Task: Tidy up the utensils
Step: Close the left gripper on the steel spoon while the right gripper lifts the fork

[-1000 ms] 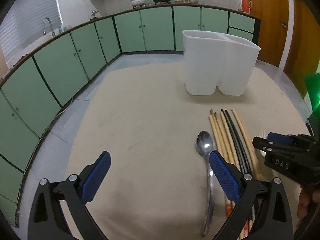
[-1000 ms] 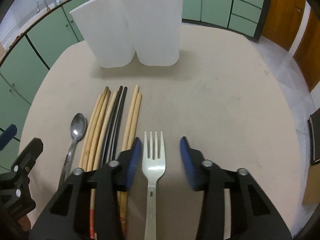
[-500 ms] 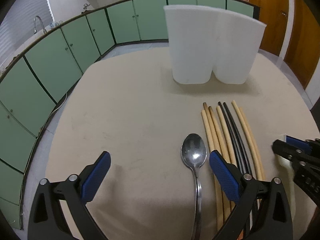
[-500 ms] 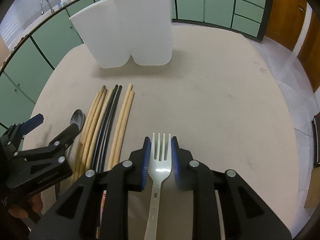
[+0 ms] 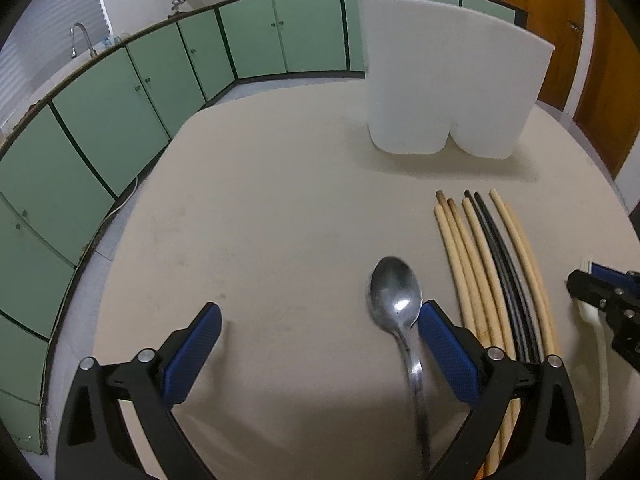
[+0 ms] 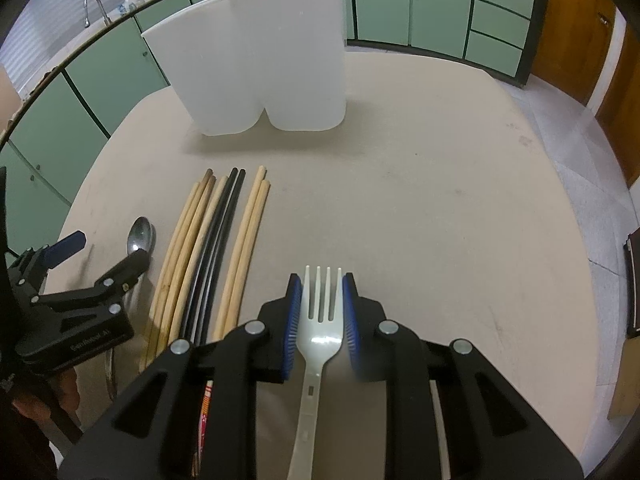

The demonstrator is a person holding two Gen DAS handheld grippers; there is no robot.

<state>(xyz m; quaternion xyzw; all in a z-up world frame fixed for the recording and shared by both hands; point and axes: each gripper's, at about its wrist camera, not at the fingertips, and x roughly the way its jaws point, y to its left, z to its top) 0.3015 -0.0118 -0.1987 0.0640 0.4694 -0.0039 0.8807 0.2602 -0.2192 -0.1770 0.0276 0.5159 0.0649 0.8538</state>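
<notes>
Right gripper now clamped on the white fork, pads pressed to both sides of its head; a second ago spread wide around it. Tines pointing away, toward the white holder; handle running back between the arms. Left gripper wide apart, gripping nothing, spoon by its right pad, bowl forward. Chopsticks parallel between, on the table.

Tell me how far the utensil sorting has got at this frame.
Nothing visibly sorted yet. In hand: the right gripper is shut on the fork. The left gripper is open around the spoon, which lies on the table. Left: the chopsticks lie untouched in front of the white holder; its inside is hidden.
</notes>
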